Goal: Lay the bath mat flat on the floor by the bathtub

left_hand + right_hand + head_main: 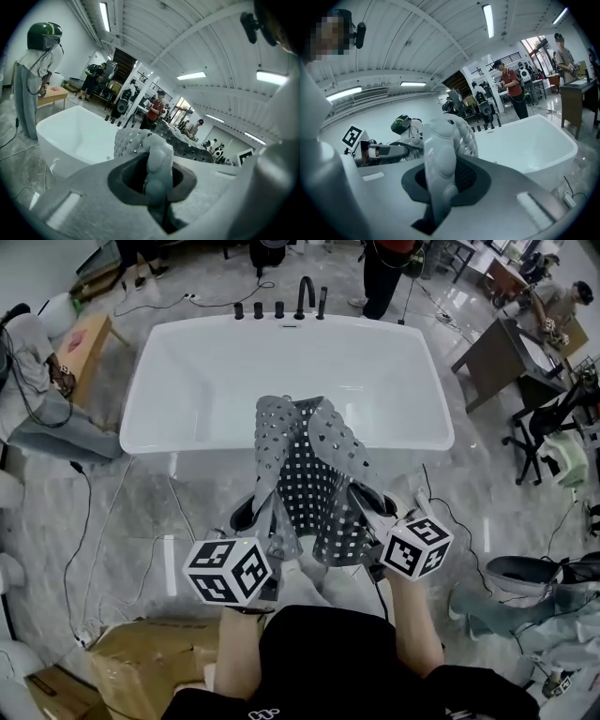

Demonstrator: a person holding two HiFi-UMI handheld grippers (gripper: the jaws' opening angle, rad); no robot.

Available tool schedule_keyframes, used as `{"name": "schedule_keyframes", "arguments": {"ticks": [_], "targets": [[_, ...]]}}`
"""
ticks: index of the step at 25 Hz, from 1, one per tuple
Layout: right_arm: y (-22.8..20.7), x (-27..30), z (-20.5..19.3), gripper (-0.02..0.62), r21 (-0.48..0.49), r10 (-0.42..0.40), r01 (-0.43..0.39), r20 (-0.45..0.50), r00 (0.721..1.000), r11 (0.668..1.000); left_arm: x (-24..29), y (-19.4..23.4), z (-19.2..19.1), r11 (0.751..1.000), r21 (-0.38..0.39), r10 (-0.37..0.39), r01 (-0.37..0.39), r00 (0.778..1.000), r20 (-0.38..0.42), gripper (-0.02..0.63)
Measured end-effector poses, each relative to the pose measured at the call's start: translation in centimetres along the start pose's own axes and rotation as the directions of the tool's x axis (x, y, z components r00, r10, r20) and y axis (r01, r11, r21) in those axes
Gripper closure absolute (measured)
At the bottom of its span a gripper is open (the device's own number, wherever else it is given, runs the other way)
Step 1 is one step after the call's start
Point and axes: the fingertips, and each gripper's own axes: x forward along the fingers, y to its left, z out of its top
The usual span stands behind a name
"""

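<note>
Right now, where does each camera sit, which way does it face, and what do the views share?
Head view: on the person's head, looking steeply down at bathtub, bath mat, left gripper and right gripper; forearms show.
Left gripper view: on the left gripper, looking along its jaws, shut on the bath mat, toward the bathtub.
Right gripper view: on the right gripper, likewise; the person's head shows upper left.
Shared: all three show bathtub and bath mat.

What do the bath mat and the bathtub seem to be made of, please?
Bath mat: probably soft rubber or flexible plastic, grey and matte; it folds and sags, and it is full of small holes.
Bathtub: likely acrylic or glazed ceramic, white and glossy; its surface is smooth with soft reflections.
</note>
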Motion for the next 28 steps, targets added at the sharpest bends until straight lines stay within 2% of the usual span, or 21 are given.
{"name": "schedule_keyframes", "arguments": {"ticks": [11,21,28], "targets": [[-5.8,-2.1,-3.5,0.566,0.089,0.021,-0.015,-0.073,0.997,0.996,2.3,-2.3,-5.0,0.996,-0.035,0.076,-0.078,0.995,-0.070,0.581],[-9.7,-2.0,-8.4,0.566,0.153,0.030,-0.003,-0.175,0.984,0.988,4.5,-1.0,-9.5,0.984,-0.040,0.163,-0.171,0.975,-0.152,0.583],[-11.7,-0.5,-12.6,0.566,0.214,0.011,0.040,-0.232,0.973,0.976,6.3,1.3,-13.2,0.981,-0.060,0.164,-0.185,0.951,-0.262,0.583]]}}
